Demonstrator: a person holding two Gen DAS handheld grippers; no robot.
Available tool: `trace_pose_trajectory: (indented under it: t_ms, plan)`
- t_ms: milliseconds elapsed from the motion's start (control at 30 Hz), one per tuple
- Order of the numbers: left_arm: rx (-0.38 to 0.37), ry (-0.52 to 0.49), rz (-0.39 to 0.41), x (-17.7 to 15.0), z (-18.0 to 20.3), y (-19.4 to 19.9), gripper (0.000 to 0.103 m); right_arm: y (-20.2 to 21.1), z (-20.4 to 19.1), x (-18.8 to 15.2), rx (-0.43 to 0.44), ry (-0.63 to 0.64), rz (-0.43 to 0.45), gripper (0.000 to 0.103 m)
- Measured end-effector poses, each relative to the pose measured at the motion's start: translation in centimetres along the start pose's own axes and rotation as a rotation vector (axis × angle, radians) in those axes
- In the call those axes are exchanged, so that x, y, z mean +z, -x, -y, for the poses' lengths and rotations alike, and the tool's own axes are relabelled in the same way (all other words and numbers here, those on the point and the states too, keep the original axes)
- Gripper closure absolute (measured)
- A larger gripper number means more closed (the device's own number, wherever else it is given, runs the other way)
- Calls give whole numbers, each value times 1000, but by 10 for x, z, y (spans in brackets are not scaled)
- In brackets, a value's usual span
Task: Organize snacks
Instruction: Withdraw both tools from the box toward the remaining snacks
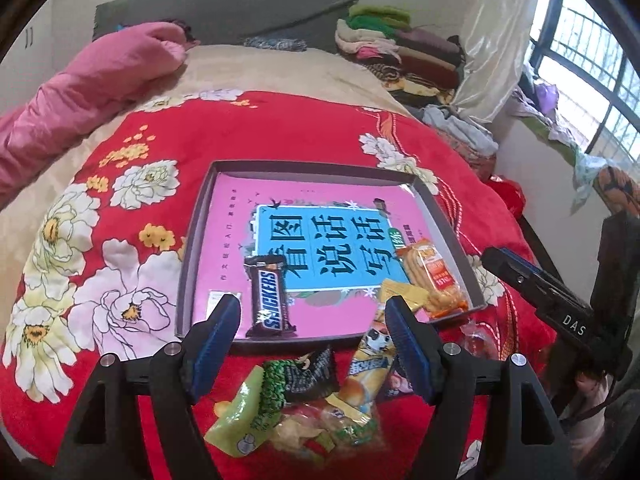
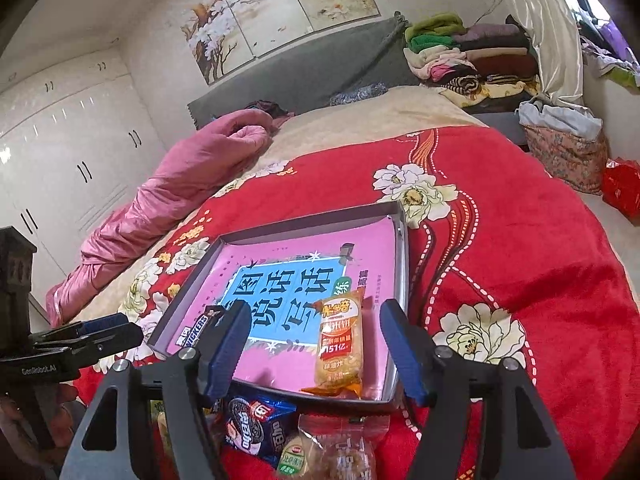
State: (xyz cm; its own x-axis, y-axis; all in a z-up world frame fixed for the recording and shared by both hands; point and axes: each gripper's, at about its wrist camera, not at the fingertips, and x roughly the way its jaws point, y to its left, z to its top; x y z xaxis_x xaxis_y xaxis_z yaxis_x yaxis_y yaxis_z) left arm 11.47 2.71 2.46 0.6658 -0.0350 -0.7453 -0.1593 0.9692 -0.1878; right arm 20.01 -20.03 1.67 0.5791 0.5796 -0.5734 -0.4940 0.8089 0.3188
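A shallow grey tray (image 1: pixel 200 216) lined with a pink book lies on the red floral blanket. In it lie a Snickers bar (image 1: pixel 270 298) and an orange rice-cracker pack (image 1: pixel 436 280); both also show in the right wrist view, Snickers (image 2: pixel 198 330), crackers (image 2: pixel 340 348). My left gripper (image 1: pixel 310 320) is open and empty above the tray's near edge, over a pile of loose snacks (image 1: pixel 312 404). My right gripper (image 2: pixel 316 328) is open and empty, its fingers either side of the cracker pack. An Oreo pack (image 2: pixel 256 424) and clear-wrapped biscuits (image 2: pixel 340 452) lie below it.
A rolled pink quilt (image 1: pixel 80 100) lies along the bed's left. Folded clothes (image 1: pixel 400 48) are stacked by the grey headboard. A window (image 1: pixel 592 60) is at the right, white wardrobes (image 2: pixel 60 152) at the left. The red blanket (image 2: pixel 520 220) spreads right of the tray.
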Motion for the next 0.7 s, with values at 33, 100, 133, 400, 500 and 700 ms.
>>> trace_pose_trajectory:
  t_ms: [33,100,133,400,500,700]
  plan:
    - [-3,-5,0,0,1,0,27,1,-1,-1,-1,5,0,36]
    - [-5,-20,-1,-2,5,0,27,5,-4,-2,-2,14,1,36]
    - [-6,-31,-3,-4,7,0,27,6,-4,-2,-3,18,2,36]
    - [-15,-74,-18,-11,16,0,27,14,-10,-6,-7,33,1,36]
    - [-23,-81,-26,-14,18,-2,27,18,-10,-8,-10,23,0,36]
    - [-44,-103,-39,-19,22,-3,27,27,-11,-14,-20,9,-5,36]
